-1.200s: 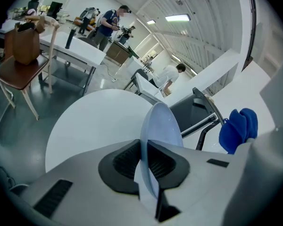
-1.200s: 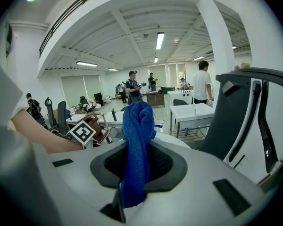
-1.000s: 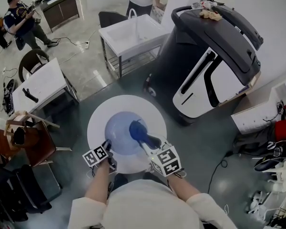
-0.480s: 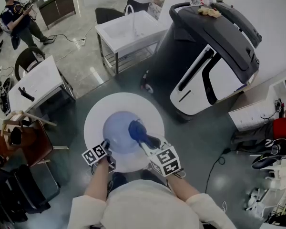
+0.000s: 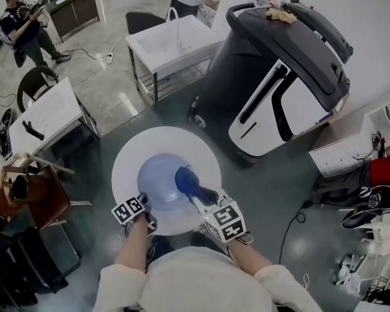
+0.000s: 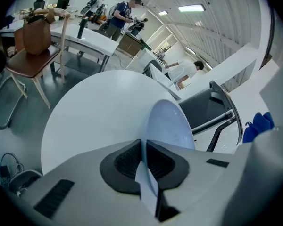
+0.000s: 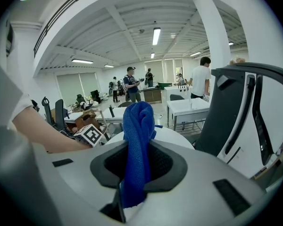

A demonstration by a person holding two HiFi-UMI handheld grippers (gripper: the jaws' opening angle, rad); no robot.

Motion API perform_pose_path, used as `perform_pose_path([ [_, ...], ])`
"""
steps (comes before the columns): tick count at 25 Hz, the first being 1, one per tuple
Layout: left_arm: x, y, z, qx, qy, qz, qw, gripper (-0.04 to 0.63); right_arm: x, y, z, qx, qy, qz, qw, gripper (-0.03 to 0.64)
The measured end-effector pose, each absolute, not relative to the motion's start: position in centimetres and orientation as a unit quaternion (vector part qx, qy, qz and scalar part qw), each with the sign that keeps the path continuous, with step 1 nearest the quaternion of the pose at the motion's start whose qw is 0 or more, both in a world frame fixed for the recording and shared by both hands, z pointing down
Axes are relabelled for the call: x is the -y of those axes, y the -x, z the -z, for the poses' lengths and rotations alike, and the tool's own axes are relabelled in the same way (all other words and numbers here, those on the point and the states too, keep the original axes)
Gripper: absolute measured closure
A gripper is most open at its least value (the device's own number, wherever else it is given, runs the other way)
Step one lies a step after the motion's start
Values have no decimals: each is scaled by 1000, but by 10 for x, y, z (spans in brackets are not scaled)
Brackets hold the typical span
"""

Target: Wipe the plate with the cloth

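Observation:
A pale blue plate (image 5: 161, 182) lies on a round white table (image 5: 127, 155). My left gripper (image 5: 147, 212) is shut on the plate's near rim; in the left gripper view the plate (image 6: 170, 126) stands edge-on between the jaws (image 6: 144, 161). My right gripper (image 5: 196, 199) is shut on a bunched blue cloth (image 5: 185, 179), which rests over the right part of the plate. From the right gripper view the cloth (image 7: 137, 140) sticks up out of the jaws (image 7: 134, 166).
A large dark grey and white machine (image 5: 279, 83) stands right behind the round table. A white sink table (image 5: 166, 41) is farther back. A wooden chair with a brown bag (image 5: 26, 187) and a white desk (image 5: 45, 119) are to the left. Several people stand in the background.
Both grippers keep their grip. The left gripper has sunk slightly with the plate's rim; the cloth stays at the same spot on the plate.

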State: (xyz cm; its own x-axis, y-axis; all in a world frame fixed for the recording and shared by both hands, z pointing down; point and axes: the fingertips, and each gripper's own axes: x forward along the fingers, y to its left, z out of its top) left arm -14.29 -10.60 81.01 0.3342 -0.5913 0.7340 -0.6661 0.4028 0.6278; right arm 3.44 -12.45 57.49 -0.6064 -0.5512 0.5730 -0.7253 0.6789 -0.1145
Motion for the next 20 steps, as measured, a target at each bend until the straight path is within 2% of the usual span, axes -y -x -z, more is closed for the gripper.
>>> perform_pose_path([
  [12,104,138,-822,569,-527,-55,629,551,119,-35,-577,880,-360,-171,258,525],
  [20,104,139,-816,564,-531,-37,632,551,118,-34,-573,883,-358,-167,254,525],
])
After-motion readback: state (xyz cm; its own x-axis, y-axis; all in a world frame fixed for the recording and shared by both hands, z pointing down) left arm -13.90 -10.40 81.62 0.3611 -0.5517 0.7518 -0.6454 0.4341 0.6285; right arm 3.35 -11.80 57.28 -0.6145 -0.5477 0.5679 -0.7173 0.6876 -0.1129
